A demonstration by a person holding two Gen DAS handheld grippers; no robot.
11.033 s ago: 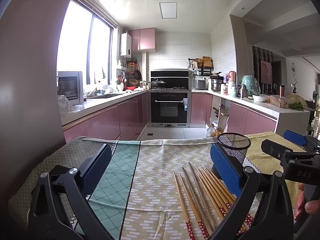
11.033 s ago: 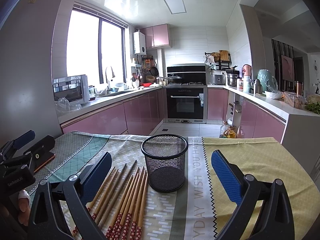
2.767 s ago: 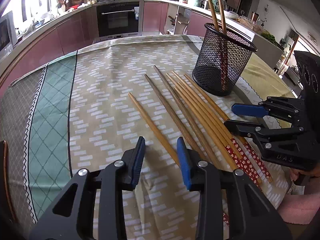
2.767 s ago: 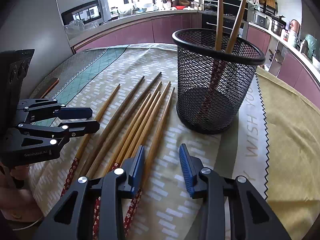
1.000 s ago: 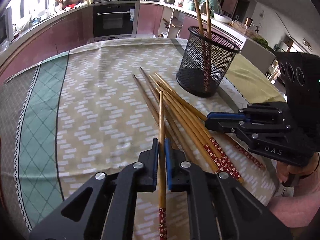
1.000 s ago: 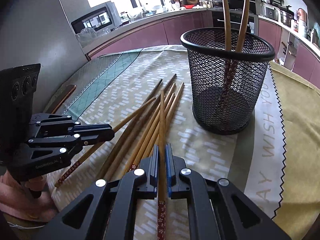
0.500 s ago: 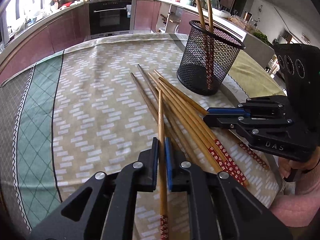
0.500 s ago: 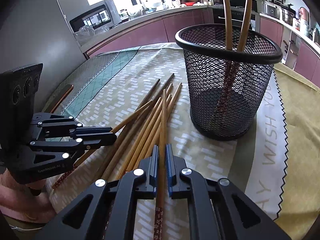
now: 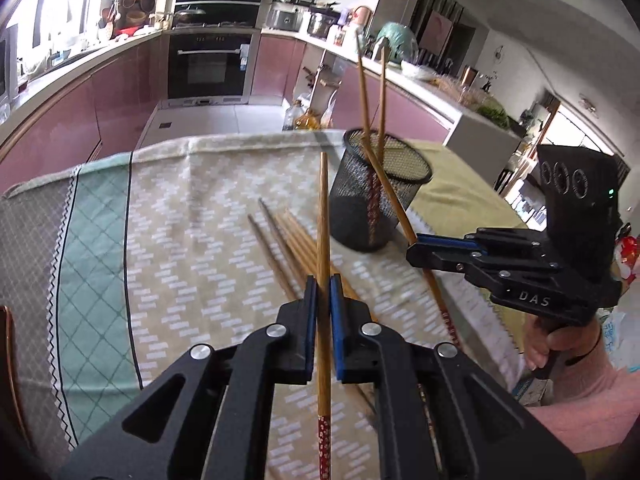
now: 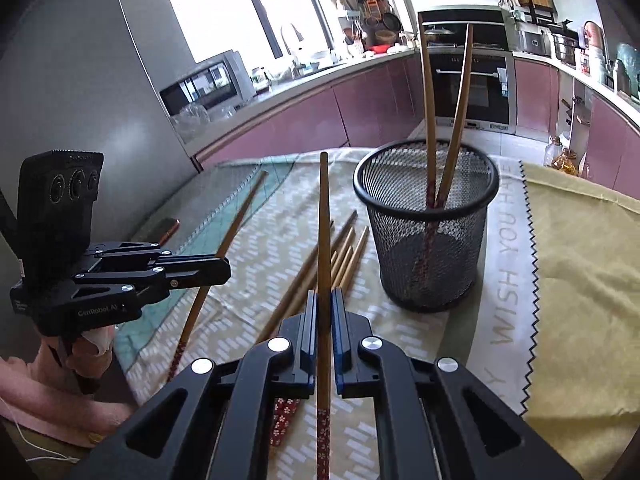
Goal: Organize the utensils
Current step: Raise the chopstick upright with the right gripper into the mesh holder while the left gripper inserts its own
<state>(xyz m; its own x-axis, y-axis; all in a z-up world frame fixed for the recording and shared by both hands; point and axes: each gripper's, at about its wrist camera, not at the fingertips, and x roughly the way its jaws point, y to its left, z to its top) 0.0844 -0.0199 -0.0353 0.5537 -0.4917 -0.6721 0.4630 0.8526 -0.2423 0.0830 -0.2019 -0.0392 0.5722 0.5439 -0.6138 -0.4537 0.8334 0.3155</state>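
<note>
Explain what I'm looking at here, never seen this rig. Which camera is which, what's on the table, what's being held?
No robot arm: a person holds a two-finger clamp in each hand, each with a fisheye camera looking along its fingers. One picture is from the left clamp, the other from the right, so each also sees the other from the side. The left gripper is shut on a chopstick. The right gripper is shut on another chopstick. Both sticks are lifted off the patterned tablecloth. More loose chopsticks lie on the cloth beside a black mesh cup, which has two chopsticks standing in it.
</note>
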